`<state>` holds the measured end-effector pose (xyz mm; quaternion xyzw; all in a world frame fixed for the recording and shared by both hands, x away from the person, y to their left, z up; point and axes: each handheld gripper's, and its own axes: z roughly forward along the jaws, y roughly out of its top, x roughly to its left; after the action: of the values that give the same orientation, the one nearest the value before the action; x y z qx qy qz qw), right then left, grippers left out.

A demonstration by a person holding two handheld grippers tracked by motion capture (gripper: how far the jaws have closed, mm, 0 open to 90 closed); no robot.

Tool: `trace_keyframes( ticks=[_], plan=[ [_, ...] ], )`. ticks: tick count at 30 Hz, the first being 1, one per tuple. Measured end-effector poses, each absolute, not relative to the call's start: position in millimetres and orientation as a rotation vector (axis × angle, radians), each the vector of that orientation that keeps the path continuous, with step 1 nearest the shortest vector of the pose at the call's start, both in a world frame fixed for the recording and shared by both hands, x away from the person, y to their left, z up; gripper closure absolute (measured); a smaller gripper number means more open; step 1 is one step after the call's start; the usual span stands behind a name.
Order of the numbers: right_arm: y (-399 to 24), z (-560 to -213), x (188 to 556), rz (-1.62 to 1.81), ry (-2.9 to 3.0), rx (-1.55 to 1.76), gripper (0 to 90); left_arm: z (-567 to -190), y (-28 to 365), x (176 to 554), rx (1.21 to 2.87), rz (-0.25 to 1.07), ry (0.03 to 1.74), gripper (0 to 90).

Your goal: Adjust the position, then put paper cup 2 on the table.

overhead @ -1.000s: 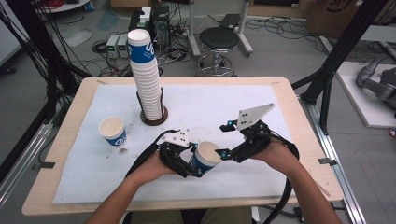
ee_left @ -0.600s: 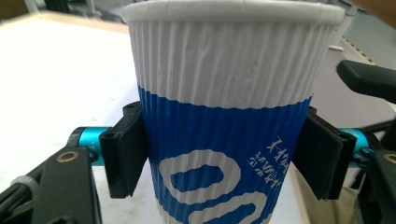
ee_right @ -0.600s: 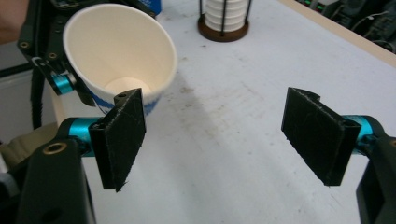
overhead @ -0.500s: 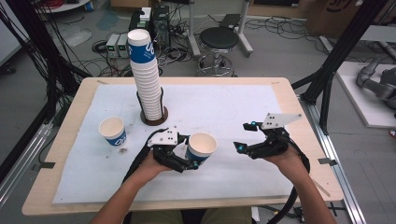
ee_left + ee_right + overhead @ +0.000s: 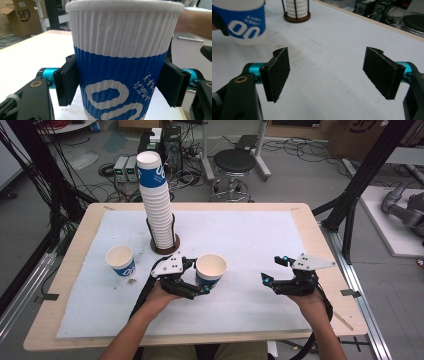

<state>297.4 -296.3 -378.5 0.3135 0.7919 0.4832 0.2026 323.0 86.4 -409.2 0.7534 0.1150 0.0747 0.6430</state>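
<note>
A blue and white ribbed paper cup (image 5: pixel 210 269) stands upright at the middle of the white mat, its mouth facing up. My left gripper (image 5: pixel 200 280) is shut on it, with a black pad pressed against each side of the blue band (image 5: pixel 120 75). My right gripper (image 5: pixel 271 270) hovers low over the mat to the right of the cup, well apart from it. Its jaws stand open with nothing between them (image 5: pixel 329 72). In the right gripper view the held cup (image 5: pixel 242 22) is at the top left.
A tall stack of like cups (image 5: pixel 156 205) stands in a round wire holder (image 5: pixel 165 245) behind the left hand. A single cup (image 5: pixel 121 261) stands at the left of the mat (image 5: pixel 250 235). A stool (image 5: pixel 235 162) and cables lie beyond the table's far edge.
My right gripper has pulled away from the cup to the right and sunk toward the mat. The left gripper has kept hold of the cup, which now stands a little farther back.
</note>
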Motion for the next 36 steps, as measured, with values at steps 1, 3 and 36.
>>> trace_keyframes(
  ticks=[1,3,36],
  plan=[
    [-297,-381,296,1.346,2.199,0.891,22.2,-409,87,323,1.712,0.174,0.26,26.0],
    [-298,-384,295,1.339,2.186,0.895,22.2,-408,88,322,1.699,0.181,0.252,26.0],
    [-310,-391,287,1.394,2.092,0.918,22.3,-395,87,354,1.557,0.258,0.295,26.1]
  ],
)
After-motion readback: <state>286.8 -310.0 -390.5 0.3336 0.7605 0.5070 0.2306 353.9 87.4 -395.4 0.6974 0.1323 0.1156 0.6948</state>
